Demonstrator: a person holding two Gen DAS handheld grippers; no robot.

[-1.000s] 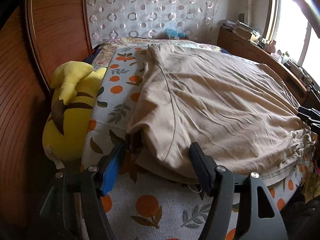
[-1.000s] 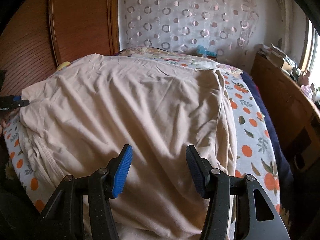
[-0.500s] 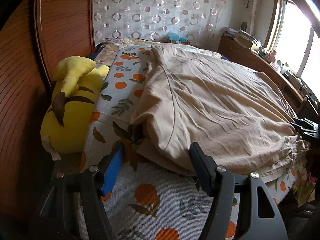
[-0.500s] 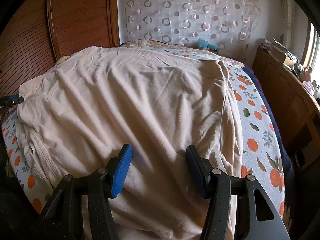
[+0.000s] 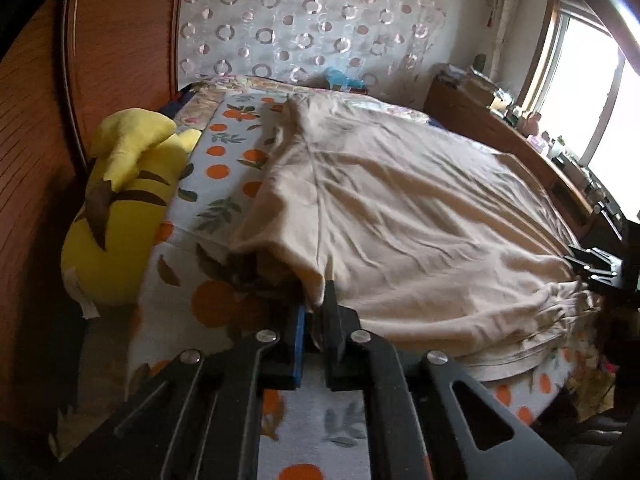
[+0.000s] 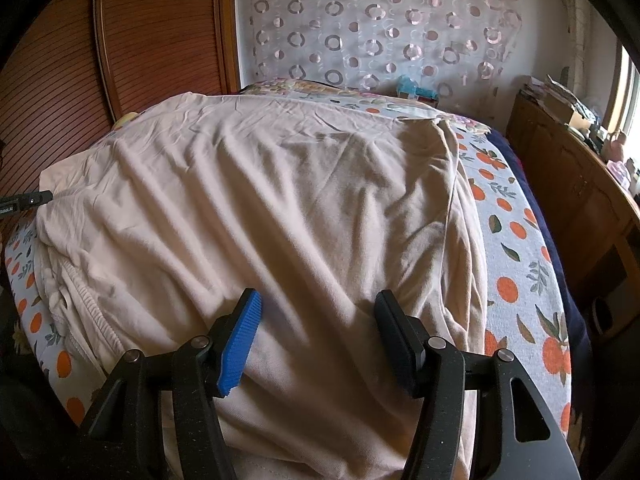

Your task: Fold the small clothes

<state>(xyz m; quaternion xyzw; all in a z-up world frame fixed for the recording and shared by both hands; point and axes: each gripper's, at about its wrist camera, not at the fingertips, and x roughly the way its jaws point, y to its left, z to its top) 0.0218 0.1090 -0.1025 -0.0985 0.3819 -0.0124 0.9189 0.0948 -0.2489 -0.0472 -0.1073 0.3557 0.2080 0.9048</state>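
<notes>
The beige garment [image 5: 420, 220] lies spread across the bed, over an orange-print sheet [image 5: 224, 168] patterned with oranges and leaves. Its gathered waistband edge sits at the near side of the bed.

Left gripper [image 5: 314, 320]: jaws have just closed and are now pinched together on a near corner fold of the beige garment; cloth stands up between the blue pad and the black one.

Right gripper [image 6: 318, 336]: jaws stand roughly half apart, hovering over the middle of the garment's near part. Cloth lies under and between them; the pads press on nothing.

In the right wrist view, the tip of the left gripper shows at the far left edge, bearing small white lettering too small to read with confidence.

A yellow plush toy [image 5: 124, 208] with brown stripes lies beside the sheet against the wooden panel [image 5: 44, 128]. It carries a white tag; no print legible. A curtain with ring pattern [image 6: 380, 28] hangs behind the bed. A wooden sideboard [image 6: 568, 184] holds clutter; no labels readable.
</notes>
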